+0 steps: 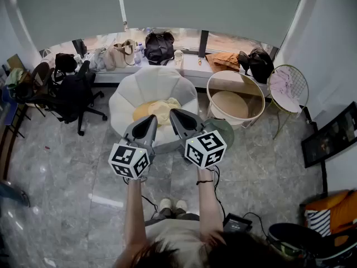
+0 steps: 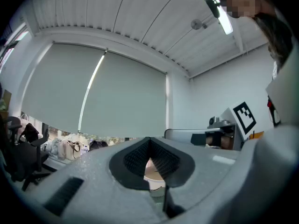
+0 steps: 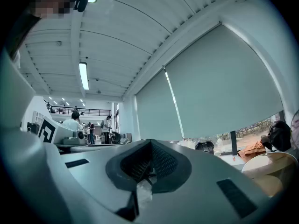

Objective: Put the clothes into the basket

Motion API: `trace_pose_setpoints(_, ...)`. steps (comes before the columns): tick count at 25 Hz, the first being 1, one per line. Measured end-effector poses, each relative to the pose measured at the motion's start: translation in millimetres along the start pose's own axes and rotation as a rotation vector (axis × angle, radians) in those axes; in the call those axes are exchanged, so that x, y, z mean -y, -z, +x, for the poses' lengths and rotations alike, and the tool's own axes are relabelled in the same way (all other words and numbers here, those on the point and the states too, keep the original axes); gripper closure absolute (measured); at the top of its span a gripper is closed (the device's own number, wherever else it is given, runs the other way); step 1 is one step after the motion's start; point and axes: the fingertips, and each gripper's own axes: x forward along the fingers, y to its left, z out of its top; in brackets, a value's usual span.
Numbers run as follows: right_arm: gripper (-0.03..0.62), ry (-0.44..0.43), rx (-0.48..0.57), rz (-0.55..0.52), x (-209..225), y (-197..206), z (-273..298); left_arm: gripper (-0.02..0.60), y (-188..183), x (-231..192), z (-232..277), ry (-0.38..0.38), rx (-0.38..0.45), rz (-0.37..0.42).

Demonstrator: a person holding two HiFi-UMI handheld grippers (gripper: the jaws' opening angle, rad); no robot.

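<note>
Yellow clothes lie heaped on a white round shell chair just ahead of both grippers. The round basket, with see-through walls and a beige bottom, stands right of the chair. It shows through the left jaws' gap and at the right edge of the right gripper view. My left gripper is held level, jaws shut with nothing in them. My right gripper is beside it, also level, shut and empty. Both tips hover near the chair's front edge, apart from the clothes.
A black office chair stands to the left. Bags and an orange garment sit on the window ledge behind. A gold wire chair with pink cloth is at far right. A small greenish round table lies under the right gripper.
</note>
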Motion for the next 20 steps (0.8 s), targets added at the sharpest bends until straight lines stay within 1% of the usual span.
trace_pose_setpoints(8,0.585,-0.001,0.004,0.002,1,-4,-10,0.571,-4,10,0,0.006,0.006,-0.007)
trace_pose_setpoints(12,0.585,-0.016,0.026,0.029,3,-8,-18,0.571,-5,19,3,0.007,0.007,-0.013)
trace_pose_setpoints(15,0.585,-0.023,0.017,0.02,5,-9,-21,0.571,-7,23,5,0.007,0.007,-0.015)
trace_pose_setpoints(18,0.585,-0.039,0.006,0.012,5,-3,-27,0.571,1,32,3,-0.002,-0.006,-0.01)
trace_pose_setpoints(20,0.585,-0.039,0.01,0.027,7,2,-31,0.571,9,38,1,-0.007,-0.019,-0.006)
